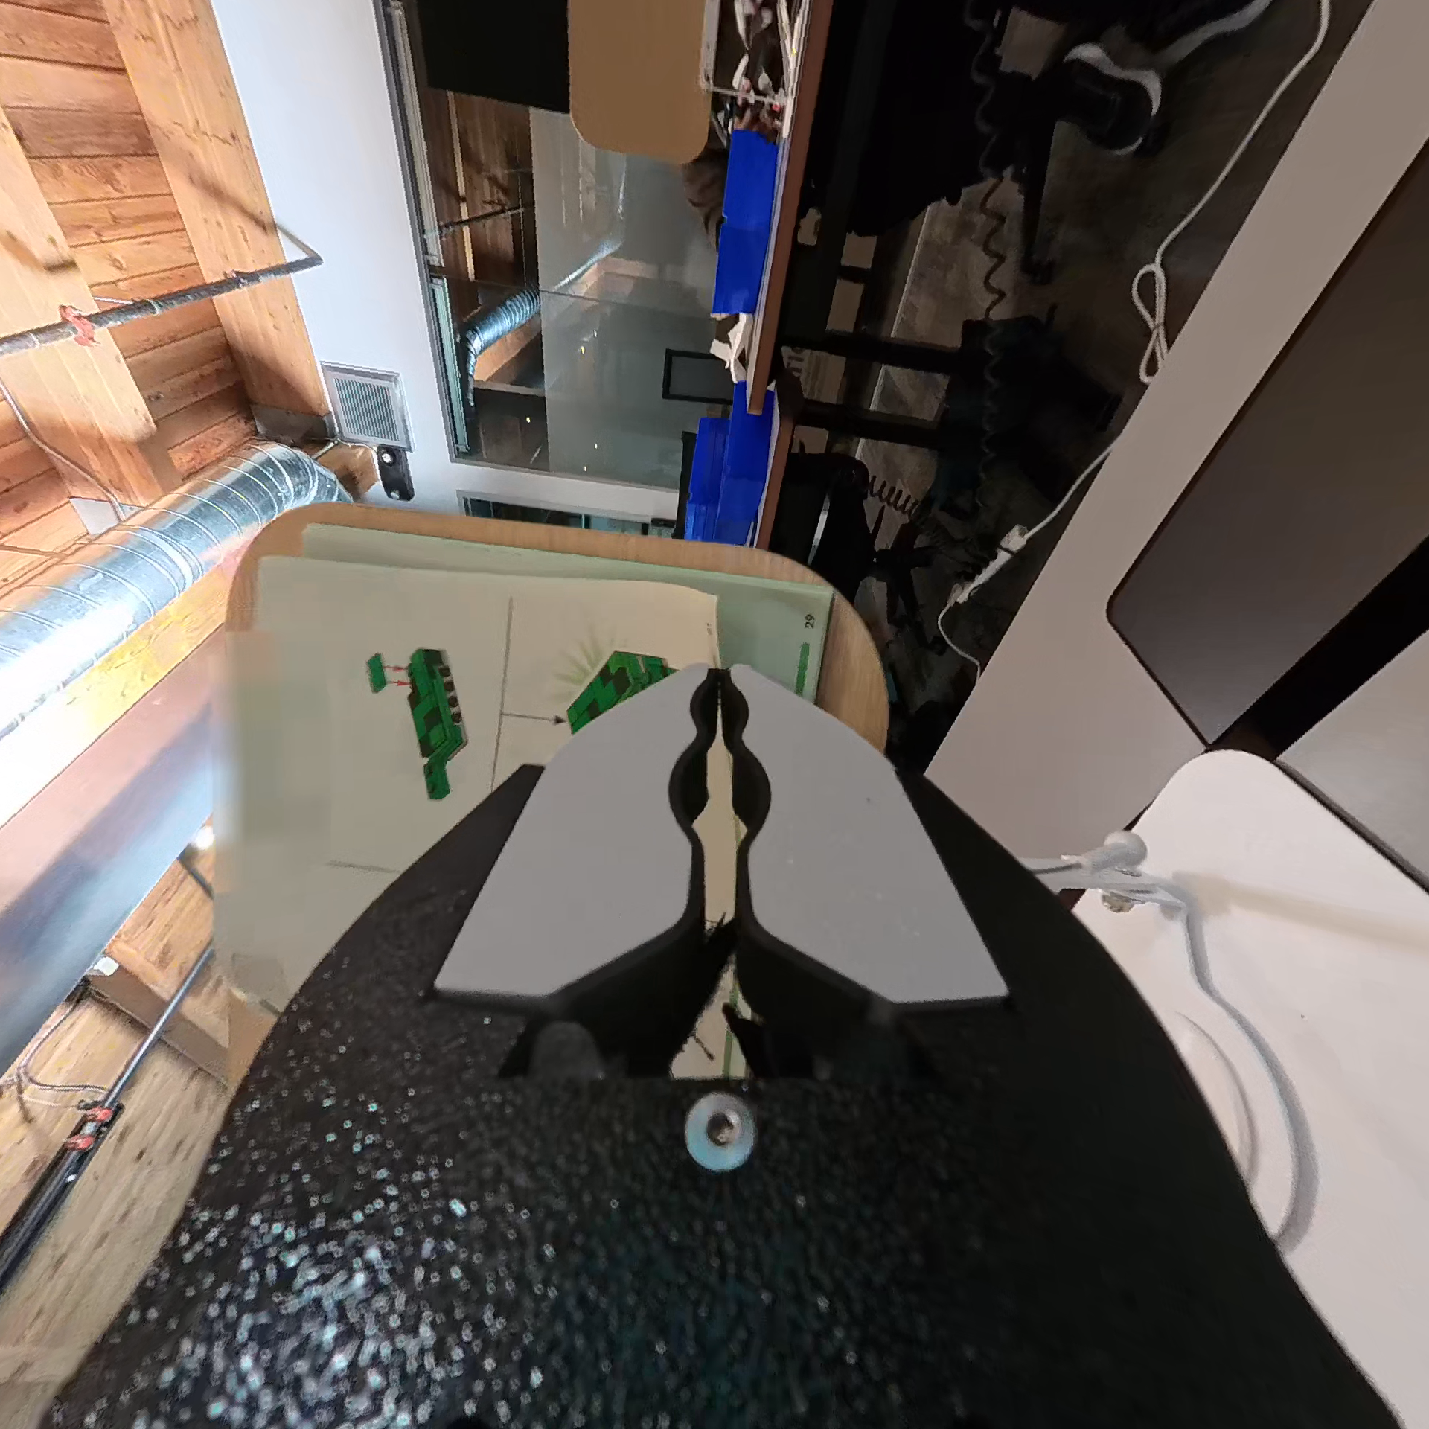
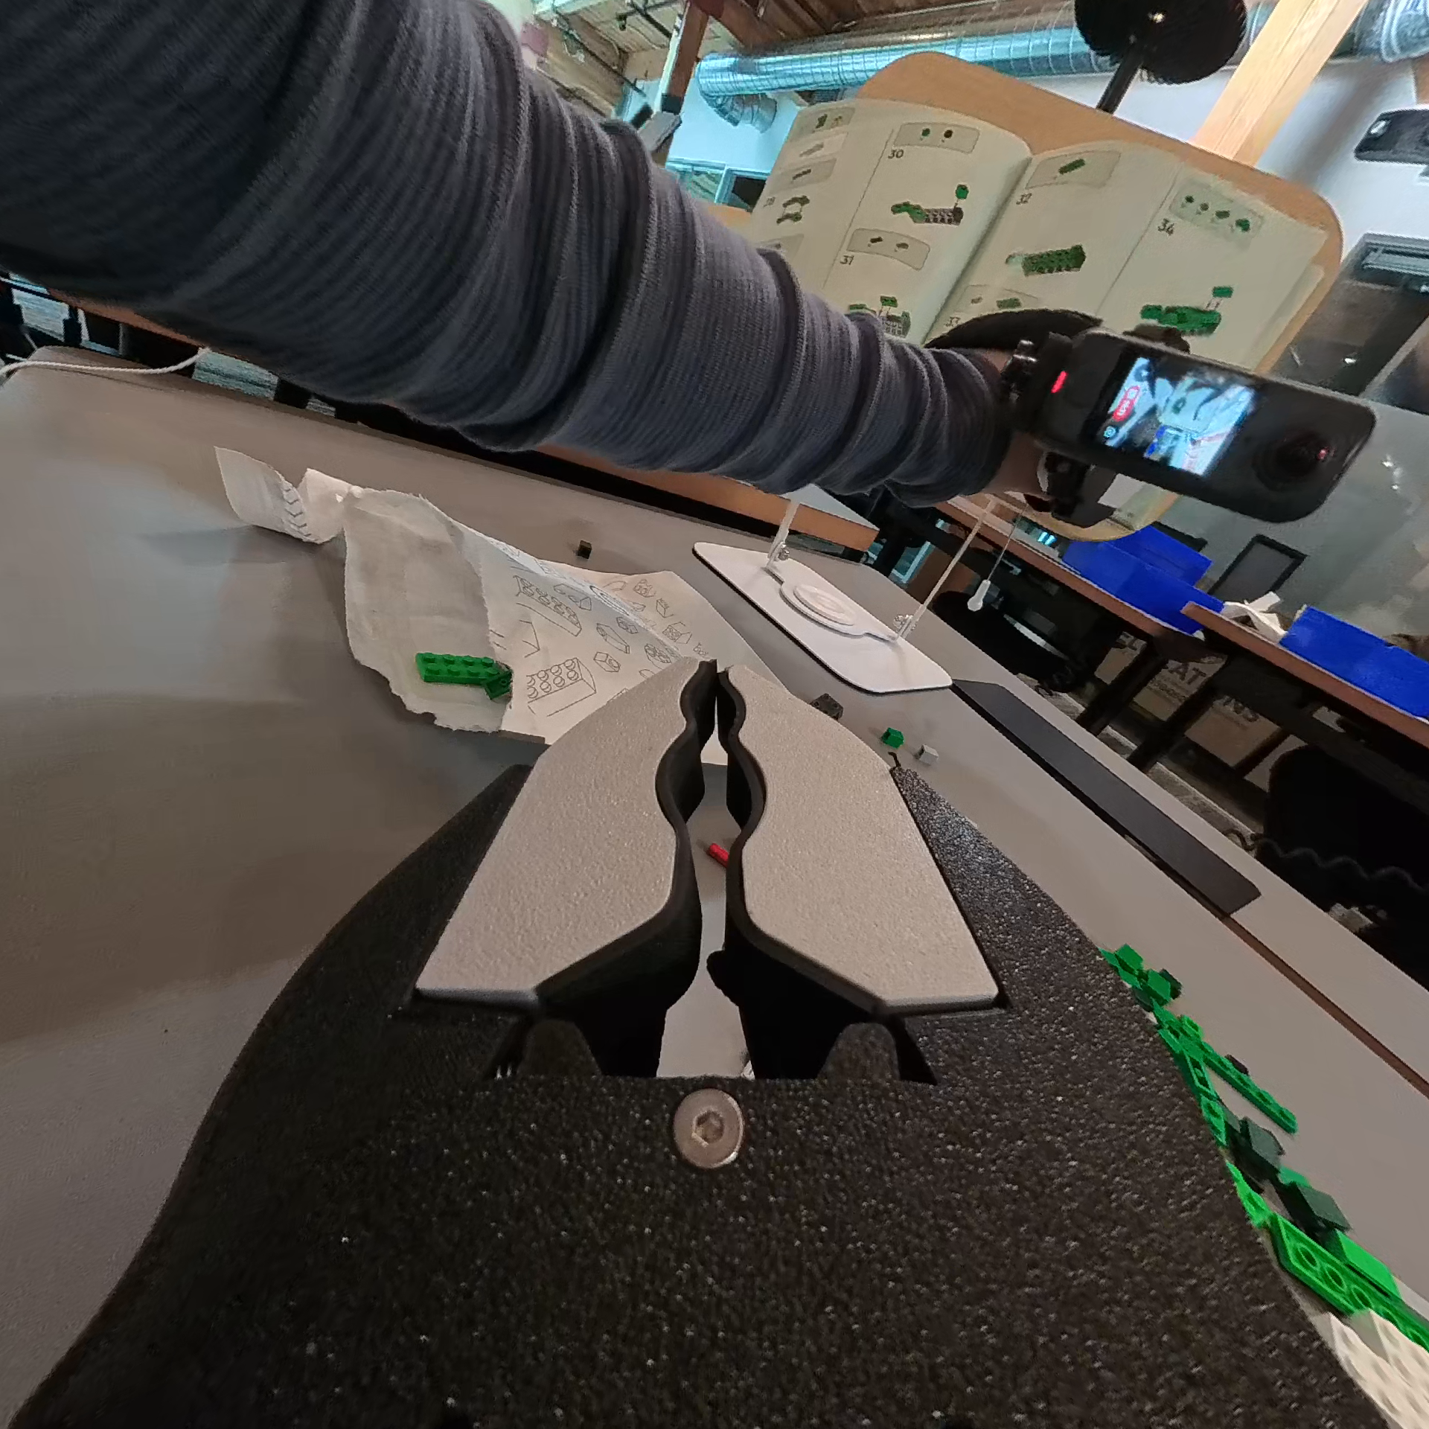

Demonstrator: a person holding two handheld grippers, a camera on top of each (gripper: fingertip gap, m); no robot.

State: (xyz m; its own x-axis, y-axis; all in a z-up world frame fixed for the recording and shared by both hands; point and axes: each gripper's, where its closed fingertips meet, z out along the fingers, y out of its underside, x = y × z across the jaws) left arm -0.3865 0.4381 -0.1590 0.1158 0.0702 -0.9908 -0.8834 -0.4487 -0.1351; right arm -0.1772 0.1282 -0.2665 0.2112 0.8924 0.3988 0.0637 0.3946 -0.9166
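Observation:
My left gripper (image 1: 723, 676) is shut at the right edge of an open instruction booklet (image 1: 479, 696) that rests on a tilted wooden board (image 1: 858, 665). A thin page edge runs between the jaws. In the right wrist view a striped sleeve (image 2: 541, 271) reaches to the booklet (image 2: 966, 216); a camera (image 2: 1206, 417) hides that gripper. My right gripper (image 2: 715, 680) is shut and empty, low over the grey table (image 2: 193, 812). A small red piece (image 2: 717, 852) shows through the gap between its fingers. A green brick plate (image 2: 464, 673) lies on torn white paper (image 2: 541, 619) just ahead-left.
The board's white stand base (image 2: 835, 619) sits ahead-right, also seen in the left wrist view (image 1: 1276, 966). Tiny green (image 2: 893, 736) and grey (image 2: 925, 754) pieces lie beside my right fingers. Several green bricks (image 2: 1206, 1082) lie at right. Blue bins (image 2: 1361, 657) stand on far tables. One gripper's finger ends stand about 40 centimeters off the other's.

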